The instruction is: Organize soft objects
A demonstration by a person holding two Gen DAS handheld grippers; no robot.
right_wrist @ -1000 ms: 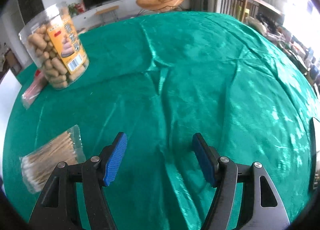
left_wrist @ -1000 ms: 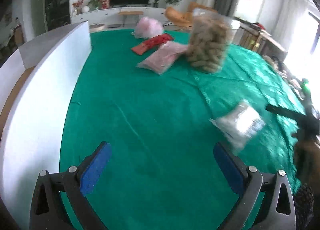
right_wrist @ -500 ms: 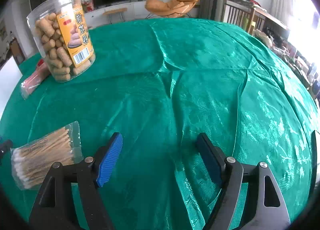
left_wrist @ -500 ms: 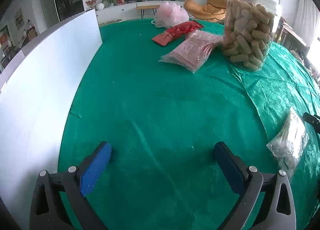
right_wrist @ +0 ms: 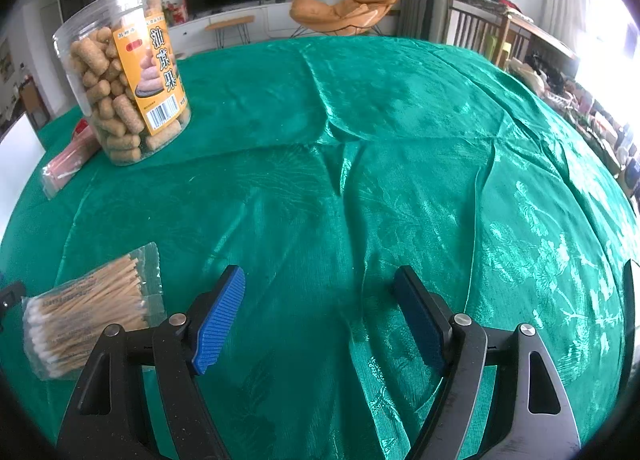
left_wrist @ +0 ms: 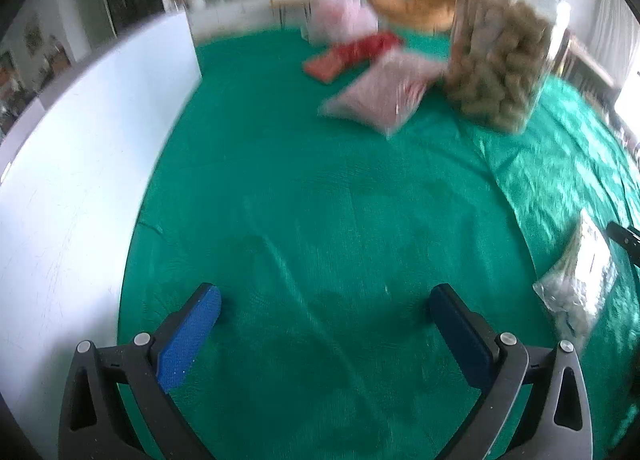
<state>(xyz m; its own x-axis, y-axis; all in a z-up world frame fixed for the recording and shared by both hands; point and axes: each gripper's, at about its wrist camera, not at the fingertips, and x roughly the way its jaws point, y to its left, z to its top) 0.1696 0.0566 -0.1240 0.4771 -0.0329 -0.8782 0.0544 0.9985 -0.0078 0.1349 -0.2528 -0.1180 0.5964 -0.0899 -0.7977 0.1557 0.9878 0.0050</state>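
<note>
Right wrist view: right gripper point(right_wrist: 320, 318), jaws wide apart and just opened further, holds nothing. The bag of cotton swabs point(right_wrist: 86, 310) lies just left of its left jaw at lower left, long axis running lower left to upper right. Left wrist view: left gripper point(left_wrist: 326, 326), jaws wide, empty; the same bag point(left_wrist: 580, 284) sits at the right edge, so the right gripper is judged nearer. Beyond, on the green tablecloth point(right_wrist: 380, 147): snack jar point(right_wrist: 124, 71), pink packet point(left_wrist: 384, 93), red packet point(left_wrist: 352, 53); a living room behind.
</note>
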